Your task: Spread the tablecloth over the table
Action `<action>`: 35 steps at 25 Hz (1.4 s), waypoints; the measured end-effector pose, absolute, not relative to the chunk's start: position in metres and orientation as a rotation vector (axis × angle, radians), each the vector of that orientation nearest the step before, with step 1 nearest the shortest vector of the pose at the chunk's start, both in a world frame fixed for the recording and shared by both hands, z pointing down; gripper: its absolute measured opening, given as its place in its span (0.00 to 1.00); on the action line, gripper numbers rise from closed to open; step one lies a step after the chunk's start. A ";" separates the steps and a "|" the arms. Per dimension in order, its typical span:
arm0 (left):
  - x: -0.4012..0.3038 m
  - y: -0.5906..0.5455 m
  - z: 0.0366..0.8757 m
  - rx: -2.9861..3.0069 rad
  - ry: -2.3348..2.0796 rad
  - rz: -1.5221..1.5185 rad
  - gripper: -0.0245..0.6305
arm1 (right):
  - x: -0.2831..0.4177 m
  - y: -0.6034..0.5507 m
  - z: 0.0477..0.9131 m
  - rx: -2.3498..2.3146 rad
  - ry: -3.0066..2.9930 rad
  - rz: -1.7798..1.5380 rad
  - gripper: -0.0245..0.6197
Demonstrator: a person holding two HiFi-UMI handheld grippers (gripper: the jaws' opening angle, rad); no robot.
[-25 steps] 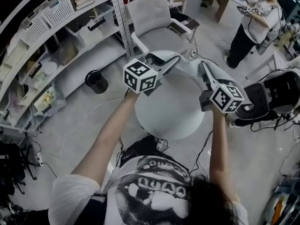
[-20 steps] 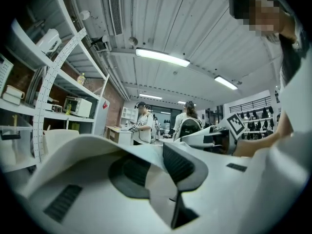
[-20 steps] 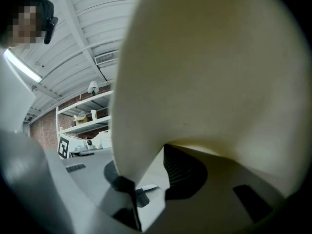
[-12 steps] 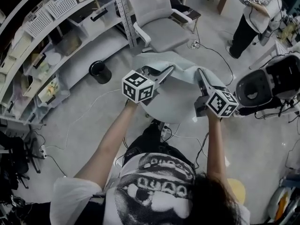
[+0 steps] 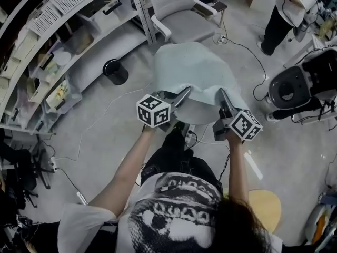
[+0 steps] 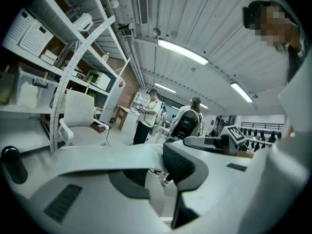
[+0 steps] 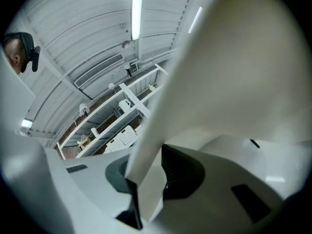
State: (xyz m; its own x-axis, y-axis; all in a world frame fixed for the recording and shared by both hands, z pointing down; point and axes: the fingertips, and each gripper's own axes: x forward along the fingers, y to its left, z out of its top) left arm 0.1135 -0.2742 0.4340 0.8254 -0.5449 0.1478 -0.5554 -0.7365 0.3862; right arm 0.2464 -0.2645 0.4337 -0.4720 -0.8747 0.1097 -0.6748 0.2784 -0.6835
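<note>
A pale tablecloth [image 5: 192, 70] lies draped over the round table, which it hides almost wholly. My left gripper [image 5: 184, 94] holds the cloth's near edge at the left, shut on it. In the left gripper view the cloth [image 6: 97, 155] runs flat between the pads. My right gripper [image 5: 221, 95] holds the near edge at the right. Its jaws have just been closing with the cloth between them. In the right gripper view the cloth [image 7: 219, 72] rises out of the pads and fills much of the picture.
A grey office chair [image 5: 176, 9] stands just beyond the table and a black bin [image 5: 115, 71] to its left. Shelving [image 5: 63, 30] lines the left side. A person [image 5: 287, 9] stands at the far right near a black-and-white machine [image 5: 303, 86]. Cables cross the floor.
Both grippers have come down and back toward me with the cloth's near edge. The cloth, earlier bunched at the table's far side, now covers the top.
</note>
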 end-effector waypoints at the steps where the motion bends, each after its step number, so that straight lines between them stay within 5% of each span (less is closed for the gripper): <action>1: 0.112 -0.268 0.441 2.569 -0.818 0.037 0.17 | 0.245 -0.258 0.440 -1.412 2.246 -1.015 0.15; 35: 0.087 -0.138 0.685 1.967 -0.810 0.323 0.13 | 0.229 -0.115 0.685 -1.434 1.733 -1.760 0.04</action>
